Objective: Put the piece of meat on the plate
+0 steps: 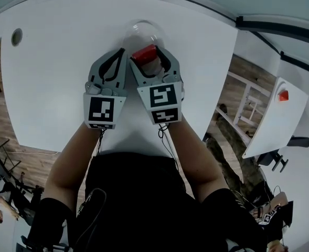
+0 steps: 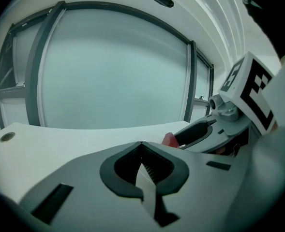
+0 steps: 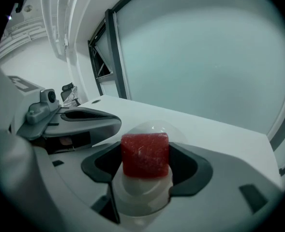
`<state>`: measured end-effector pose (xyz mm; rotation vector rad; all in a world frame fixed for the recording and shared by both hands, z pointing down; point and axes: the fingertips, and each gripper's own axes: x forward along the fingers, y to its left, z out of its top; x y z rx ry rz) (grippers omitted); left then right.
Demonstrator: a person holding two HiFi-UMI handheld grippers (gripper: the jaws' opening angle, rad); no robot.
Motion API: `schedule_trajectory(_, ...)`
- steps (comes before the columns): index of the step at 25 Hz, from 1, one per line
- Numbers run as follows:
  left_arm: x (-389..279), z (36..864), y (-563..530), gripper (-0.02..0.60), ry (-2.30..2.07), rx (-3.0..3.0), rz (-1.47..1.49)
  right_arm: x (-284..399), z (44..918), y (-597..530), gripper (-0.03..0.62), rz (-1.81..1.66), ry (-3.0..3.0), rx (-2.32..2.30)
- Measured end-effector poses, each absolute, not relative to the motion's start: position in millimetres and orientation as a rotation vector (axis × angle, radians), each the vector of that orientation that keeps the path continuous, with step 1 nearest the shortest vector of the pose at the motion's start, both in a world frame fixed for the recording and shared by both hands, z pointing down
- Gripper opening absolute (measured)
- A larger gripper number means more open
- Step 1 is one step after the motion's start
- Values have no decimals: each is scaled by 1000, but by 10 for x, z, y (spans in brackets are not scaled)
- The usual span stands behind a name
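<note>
Worktop: white and broad, the worktop (image 1: 60,62) lies under both tongs.
Plate: the plate (image 1: 136,28) is clear. We see it just ahead of the right tongs' tips and partly beneath them.
Left tongs: the left tongs (image 2: 141,144) are drawn together on nothing, just beside the right tongs.
Right tongs: the right tongs (image 1: 149,56) are clamped on the piece of meat.
Piece of meat: the piece of meat (image 3: 144,154) is a red block pinched across its two side faces at the right tongs' tips. We judge that it hangs over the plate's near edge.
Handling: we judge it light, soft and perhaps slick. A gentle squeeze on the flat sides, mid-height, suits it. A harder pinch could dent it or squirt it out.
</note>
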<state>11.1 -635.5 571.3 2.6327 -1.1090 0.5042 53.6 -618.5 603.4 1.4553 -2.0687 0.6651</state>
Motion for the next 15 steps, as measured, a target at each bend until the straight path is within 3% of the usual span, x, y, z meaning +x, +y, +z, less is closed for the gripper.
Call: schedule_trajectory(15, 72, 5733, -6399, -8, -1118, 2618, 500, 507, 6111, -6279, 301, 623, -2018, 1430)
